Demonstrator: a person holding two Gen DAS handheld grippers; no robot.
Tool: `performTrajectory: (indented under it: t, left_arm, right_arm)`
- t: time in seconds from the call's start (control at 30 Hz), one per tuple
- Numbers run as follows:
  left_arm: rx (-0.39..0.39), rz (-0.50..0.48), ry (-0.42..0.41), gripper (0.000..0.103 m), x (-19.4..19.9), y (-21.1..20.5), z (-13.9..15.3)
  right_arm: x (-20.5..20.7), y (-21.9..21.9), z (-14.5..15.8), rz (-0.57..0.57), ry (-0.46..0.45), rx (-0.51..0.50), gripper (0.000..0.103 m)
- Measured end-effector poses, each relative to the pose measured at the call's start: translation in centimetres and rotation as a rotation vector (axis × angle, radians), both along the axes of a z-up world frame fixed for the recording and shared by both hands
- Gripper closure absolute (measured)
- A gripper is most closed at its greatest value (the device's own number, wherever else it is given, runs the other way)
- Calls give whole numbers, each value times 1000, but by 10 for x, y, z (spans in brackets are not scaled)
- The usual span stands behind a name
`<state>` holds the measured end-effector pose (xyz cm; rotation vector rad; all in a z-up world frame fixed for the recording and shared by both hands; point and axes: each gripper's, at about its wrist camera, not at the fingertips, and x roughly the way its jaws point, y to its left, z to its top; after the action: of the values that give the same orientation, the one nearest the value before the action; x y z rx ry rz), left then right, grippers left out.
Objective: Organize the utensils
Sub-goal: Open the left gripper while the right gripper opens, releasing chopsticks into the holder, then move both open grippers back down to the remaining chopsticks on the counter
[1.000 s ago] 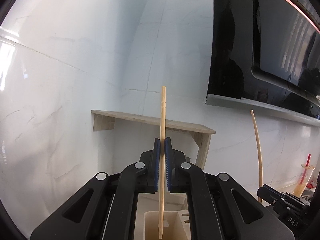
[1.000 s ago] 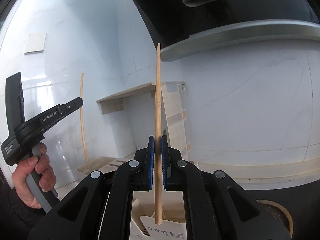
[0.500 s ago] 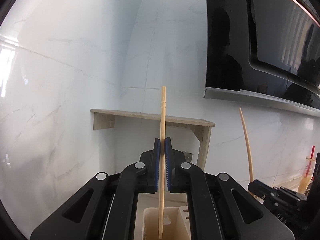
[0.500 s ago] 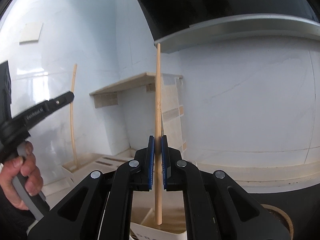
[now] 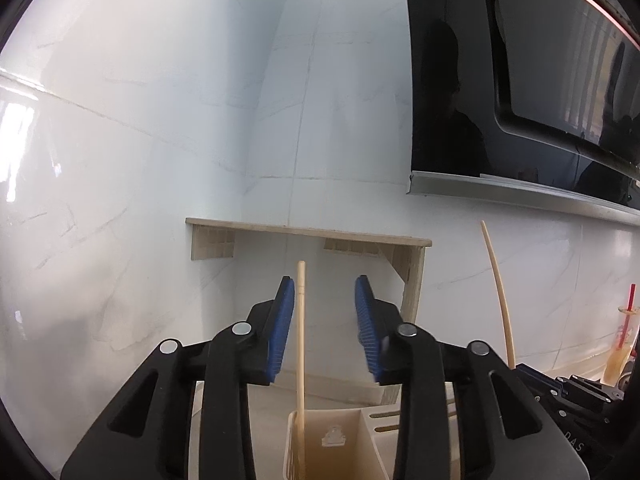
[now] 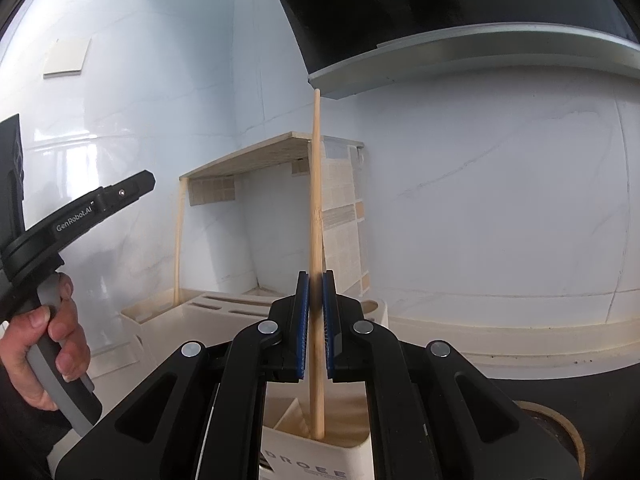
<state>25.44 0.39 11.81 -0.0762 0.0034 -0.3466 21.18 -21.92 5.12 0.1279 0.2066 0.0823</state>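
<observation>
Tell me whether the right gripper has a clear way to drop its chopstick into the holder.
Probably yes. The right gripper holds its chopstick upright, tip already over the holder opening, nothing visibly blocking it.

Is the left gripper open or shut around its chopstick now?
Open. The left gripper has just been opening; the chopstick stands between the pads, lower end in the holder, clear of the right pad.
</observation>
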Motion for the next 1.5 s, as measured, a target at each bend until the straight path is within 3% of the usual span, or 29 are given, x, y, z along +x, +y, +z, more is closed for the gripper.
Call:
performTrajectory:
  t: [0.13,0.3,0.33,0.37,0.43,0.77,0.83,0.9,0.97,1.07,1.13,1.23,1.33,1.4,1.5]
  left_arm:
    - [-9,10,-9,64,-3,2,1]
    - [-21,18,-17,63,-6,6,3]
    - [-23,19,-19,63,-7,7,3]
    - [-26,18,-21,63,-8,7,4]
    - [-27,17,-26,63,-11,8,4]
    - [-32,33,-21,63,-23,19,12]
    - [-34,52,-1,63,-39,28,17]
    - [-63,9,157,49,-59,47,18]
    - [-82,-43,330,25,-74,59,6]
    - [-69,-99,682,20,-88,63,-42]
    - [-110,-124,876,21,-92,65,-79]
    - [-87,-125,964,26,-105,61,-110]
    - [-80,-140,1030,26,-121,56,-126]
    - [-70,-167,1077,27,-130,49,-133]
    - [-40,-191,1120,39,-136,39,-142]
  right_arm:
    - [-4,-2,-1,-3,-4,8,95]
    - [-8,-2,-2,-3,2,-5,95]
    - [-9,-2,-2,-1,4,-4,91]
    - [-10,-2,-2,6,12,-5,68]
    - [-13,-2,-3,7,17,2,42]
    - [-41,-3,12,-23,-32,-24,42]
    - [-62,-7,22,-57,12,-22,42]
    - [-83,-9,28,-22,140,24,42]
    - [-109,-11,16,54,400,117,40]
    - [-137,-16,-31,135,753,320,40]
    - [-154,-23,-68,170,906,521,40]
    - [-168,-18,-92,218,947,608,40]
    - [-176,-16,-95,276,905,680,40]
    - [-179,-15,-92,275,873,680,40]
    - [-179,-13,-97,247,868,657,42]
